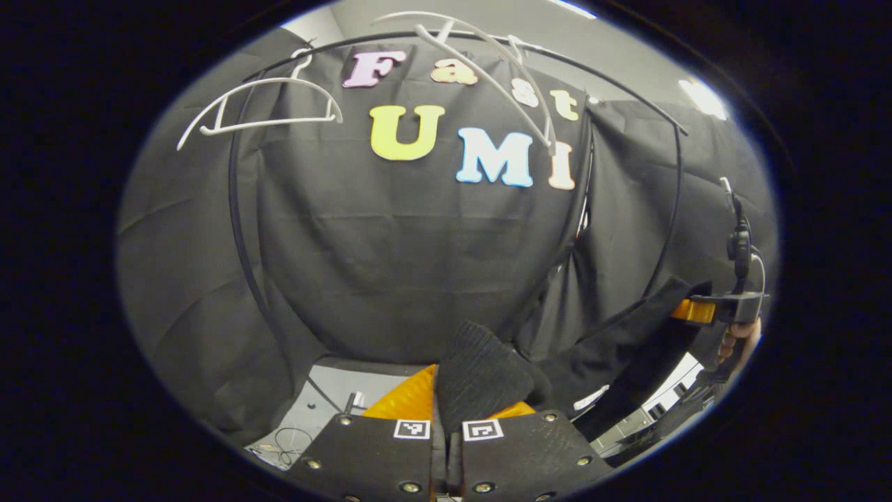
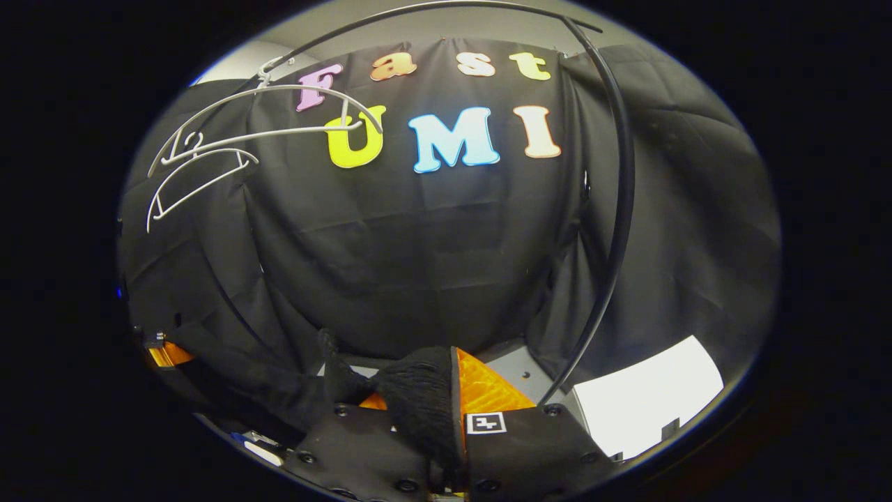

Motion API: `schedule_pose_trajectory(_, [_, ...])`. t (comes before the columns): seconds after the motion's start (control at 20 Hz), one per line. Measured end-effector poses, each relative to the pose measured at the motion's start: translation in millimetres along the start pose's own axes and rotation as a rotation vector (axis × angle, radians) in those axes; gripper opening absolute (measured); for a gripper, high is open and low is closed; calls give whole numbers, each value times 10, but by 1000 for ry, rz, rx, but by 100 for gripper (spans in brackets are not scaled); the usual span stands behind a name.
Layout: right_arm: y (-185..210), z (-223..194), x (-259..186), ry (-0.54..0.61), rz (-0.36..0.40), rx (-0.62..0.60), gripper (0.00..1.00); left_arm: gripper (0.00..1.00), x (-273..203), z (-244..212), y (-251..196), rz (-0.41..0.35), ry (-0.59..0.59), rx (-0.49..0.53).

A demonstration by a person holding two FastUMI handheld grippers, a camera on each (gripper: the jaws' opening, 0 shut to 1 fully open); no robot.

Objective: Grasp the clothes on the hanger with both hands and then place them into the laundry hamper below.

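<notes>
Garment is off the hangers: left claw (image 1: 446, 425) clenched on one end of the black knit garment (image 1: 481, 376), right claw (image 2: 446, 432) clenched on the other, cloth slung between them below the white hangers (image 1: 265, 104); next: lower both together into the hamper, not visible here; rack's black pole (image 2: 613, 209) stands close beside the right claw

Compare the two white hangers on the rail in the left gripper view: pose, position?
The left hanger hangs nearly side-on, so its full arch and crossbar show; the right hanger is turned edge-on and tilted, its arms reading as long slanted strokes. The left one sits lower on the black rail, the right one near the rail's top. Both are white and bare: the dark garment is off them, clamped in the left tool.
</notes>
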State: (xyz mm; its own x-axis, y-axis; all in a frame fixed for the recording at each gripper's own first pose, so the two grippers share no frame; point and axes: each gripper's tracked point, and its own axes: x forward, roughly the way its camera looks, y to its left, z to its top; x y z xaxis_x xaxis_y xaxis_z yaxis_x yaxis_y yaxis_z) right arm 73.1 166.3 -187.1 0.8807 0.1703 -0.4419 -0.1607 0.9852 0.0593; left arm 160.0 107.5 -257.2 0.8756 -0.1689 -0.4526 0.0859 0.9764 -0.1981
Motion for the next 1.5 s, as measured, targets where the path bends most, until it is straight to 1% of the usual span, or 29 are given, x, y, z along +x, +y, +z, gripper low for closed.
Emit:
schedule_pose_trajectory(0.15, [-6, -197, 74, 58, -2, 35, 7, 2, 150, -205, -40, 6, 51, 1])
schedule_pose_trajectory(0.35, [3, -495, 179, 126, 0, 31, 8, 2, 271, -342, -6, 8, 112, 5])
schedule_pose_trajectory(0.65, [36, -951, 385, 234, -3, 52, 8, 3, 595, -887, -75, -3, 206, 17])
schedule_pose_trajectory(0.9, [38, -1316, 604, 314, -29, 64, 8, 3, 866, -1284, -87, -30, 281, 35])
schedule_pose_trajectory(1.1, [-3, -1642, 656, 377, -45, 85, 9, 3, 1079, -1642, -94, -48, 342, 26])
schedule_pose_trajectory(1.3, [-59, -1784, 739, 416, -73, 90, 9, 3, 1205, -1834, -102, -70, 389, 35])
schedule_pose_trajectory(1.35, [-70, -1828, 759, 424, -79, 96, 10, 3, 1216, -1838, -105, -72, 396, 35])
schedule_pose_trajectory(1.5, [-26, -1906, 805, 452, -78, 108, 10, 4, 1272, -1892, -76, -61, 419, 26])
